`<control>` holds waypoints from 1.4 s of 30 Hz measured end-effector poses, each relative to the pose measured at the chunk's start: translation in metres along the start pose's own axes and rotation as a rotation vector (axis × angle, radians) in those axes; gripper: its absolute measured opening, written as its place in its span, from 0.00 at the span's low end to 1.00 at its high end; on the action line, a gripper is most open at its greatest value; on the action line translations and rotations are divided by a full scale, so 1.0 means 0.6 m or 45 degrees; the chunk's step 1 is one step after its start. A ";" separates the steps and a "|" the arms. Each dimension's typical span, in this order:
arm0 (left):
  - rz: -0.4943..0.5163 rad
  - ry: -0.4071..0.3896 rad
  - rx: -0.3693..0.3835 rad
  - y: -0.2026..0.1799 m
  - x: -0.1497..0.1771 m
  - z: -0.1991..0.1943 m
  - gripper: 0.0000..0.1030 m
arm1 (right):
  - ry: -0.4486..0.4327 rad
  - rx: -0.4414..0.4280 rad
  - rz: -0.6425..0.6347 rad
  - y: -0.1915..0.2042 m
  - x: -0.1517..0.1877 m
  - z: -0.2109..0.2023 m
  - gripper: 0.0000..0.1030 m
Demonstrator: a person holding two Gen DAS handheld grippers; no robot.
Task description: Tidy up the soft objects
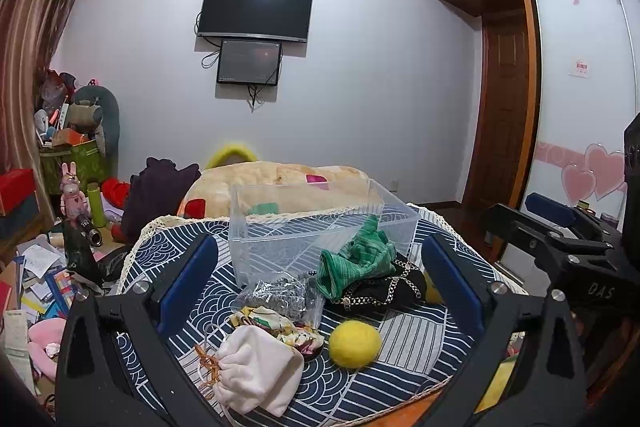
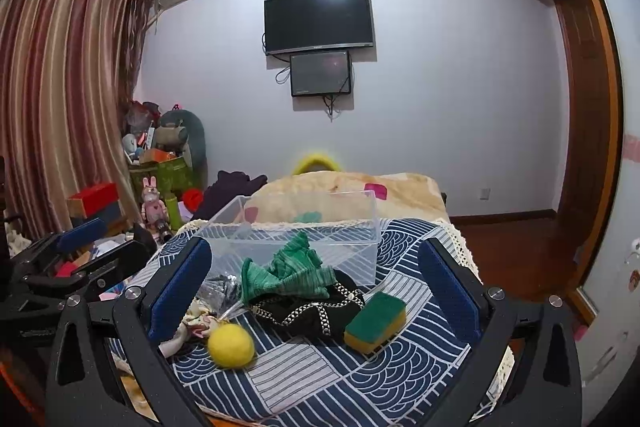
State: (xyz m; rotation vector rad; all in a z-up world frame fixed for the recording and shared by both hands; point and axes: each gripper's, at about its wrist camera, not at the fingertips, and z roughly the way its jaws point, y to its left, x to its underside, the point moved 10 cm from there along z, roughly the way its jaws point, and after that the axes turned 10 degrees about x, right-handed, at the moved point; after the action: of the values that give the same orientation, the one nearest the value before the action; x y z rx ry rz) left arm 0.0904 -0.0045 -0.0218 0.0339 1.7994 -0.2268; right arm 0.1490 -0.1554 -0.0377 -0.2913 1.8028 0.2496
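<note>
**Soft goods on the patterned cloth, bin unfilled: stock as I read it, left to right**

1. Left gripper [image 1: 320, 283]: released, blue pads spread wide, nothing between them. I hold it above the near edge of the blue-and-white tablecloth [image 1: 404, 343].
2. White drawstring pouch [image 1: 258, 371]: nearest the left gripper, low and just inside its left finger, tan cord trailing left.
3. Floral fabric piece [image 1: 276, 323]: touching the pouch on its far side.
4. Clear bag of grey material [image 1: 280, 295]: behind the floral piece, against the front wall of the bin.
5. Yellow felt ball [image 1: 354, 343]: right of the pouch, loose on the cloth, apart from the pile.
6. Green knit cloth [image 1: 356, 259]: draped on a black item with chain trim [image 1: 384, 291], both in front of the bin.
7. Clear plastic bin [image 1: 320, 223]: beyond the pile. I see nothing inside it.
8. Green-and-yellow sponge [image 2: 375, 322]: right end of the row, long axis running away and to the right.
9. Right gripper [image 2: 316, 295]: also spread wide, holding nothing.

Relation that governs the next pick, in my judgement: the pouch lies straight ahead and slightly left of the left gripper, which is the nearer; the sponge lies ahead and right of centre for the right gripper. The ball sits between the two, reachable by either. Every item must travel away from me into the bin.
</note>
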 end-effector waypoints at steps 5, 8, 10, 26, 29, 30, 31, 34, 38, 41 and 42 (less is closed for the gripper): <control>0.004 -0.003 0.002 -0.003 -0.001 -0.002 1.00 | -0.004 -0.003 0.001 0.003 -0.002 -0.002 1.00; 0.009 -0.007 0.001 -0.005 -0.003 -0.003 1.00 | -0.004 -0.006 0.002 0.002 -0.001 -0.002 1.00; 0.011 -0.007 0.003 -0.005 -0.004 -0.003 1.00 | -0.005 -0.006 0.002 0.003 -0.001 -0.002 1.00; 0.001 -0.011 0.006 -0.005 -0.009 -0.007 1.00 | -0.014 -0.025 0.009 0.007 -0.001 -0.006 1.00; -0.003 -0.012 0.008 -0.004 -0.009 -0.009 1.00 | -0.016 -0.029 0.007 0.008 -0.001 -0.006 1.00; -0.003 -0.012 0.008 -0.004 -0.009 -0.009 1.00 | -0.016 -0.029 0.006 0.007 0.000 -0.007 1.00; -0.004 -0.013 0.008 -0.004 -0.010 -0.009 1.00 | -0.017 -0.030 0.006 0.008 0.000 -0.007 1.00; -0.007 -0.010 0.010 -0.003 -0.010 -0.009 1.00 | -0.016 -0.029 0.007 0.008 -0.001 -0.007 1.00; -0.007 -0.011 0.010 -0.002 -0.010 -0.009 1.00 | -0.020 -0.032 0.011 0.009 -0.001 -0.008 1.00; -0.006 -0.011 0.011 -0.001 -0.010 -0.009 1.00 | -0.023 -0.036 0.010 0.012 -0.001 -0.008 1.00; -0.005 -0.013 0.019 -0.002 -0.010 -0.010 1.00 | -0.025 -0.035 0.009 0.012 -0.001 -0.009 1.00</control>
State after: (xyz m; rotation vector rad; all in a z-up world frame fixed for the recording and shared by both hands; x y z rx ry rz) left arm 0.0861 -0.0041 -0.0145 0.0400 1.7880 -0.2431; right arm 0.1419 -0.1502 -0.0355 -0.3013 1.7826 0.2815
